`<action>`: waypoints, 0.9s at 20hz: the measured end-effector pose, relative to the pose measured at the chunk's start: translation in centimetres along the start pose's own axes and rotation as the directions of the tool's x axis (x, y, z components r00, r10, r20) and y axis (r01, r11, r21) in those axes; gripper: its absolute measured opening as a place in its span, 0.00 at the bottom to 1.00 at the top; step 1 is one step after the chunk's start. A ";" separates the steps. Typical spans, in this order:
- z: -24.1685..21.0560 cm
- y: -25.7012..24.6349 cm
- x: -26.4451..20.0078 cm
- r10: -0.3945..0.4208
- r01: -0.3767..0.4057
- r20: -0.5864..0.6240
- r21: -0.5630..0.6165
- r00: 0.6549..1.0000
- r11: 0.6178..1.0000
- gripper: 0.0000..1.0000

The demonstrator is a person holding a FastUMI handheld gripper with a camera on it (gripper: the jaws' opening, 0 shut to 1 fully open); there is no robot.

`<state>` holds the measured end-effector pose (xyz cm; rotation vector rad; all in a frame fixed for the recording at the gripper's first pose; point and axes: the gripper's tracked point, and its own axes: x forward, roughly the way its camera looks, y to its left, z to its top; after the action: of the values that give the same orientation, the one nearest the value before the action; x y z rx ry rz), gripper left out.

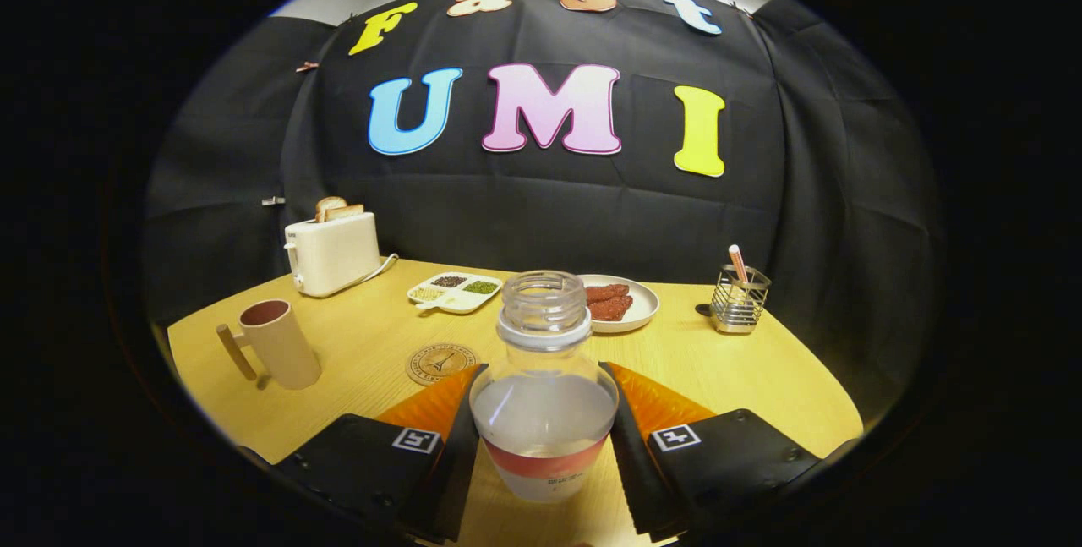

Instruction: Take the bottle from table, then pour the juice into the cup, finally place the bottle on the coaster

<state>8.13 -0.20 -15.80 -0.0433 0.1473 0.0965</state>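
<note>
A clear bottle (543,399) with no cap stands upright between my fingers, holding pale liquid up to its shoulder, with a red and white label low on its body. My gripper (543,368) is shut on it, one finger pressing each side of the body. Whether its base rests on the wooden table (744,378) I cannot tell. A beige cup (275,344) with a wooden handle stands well to the left of the fingers, its mouth up. A round coaster (441,363) lies flat just beyond the left fingertip, between cup and bottle.
At the back left stands a cream toaster (332,251) with bread in its slots. A white divided tray (455,291) of grains lies behind the coaster. Behind the bottle a plate (647,310) holds red-brown food. A wire holder (738,300) stands back right.
</note>
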 end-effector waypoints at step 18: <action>9.4 10.1 2.0 0.097 -0.070 0.032 -0.476 0.995 0.877 0.75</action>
<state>10.48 10.54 -7.20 -0.5276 0.0668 0.2193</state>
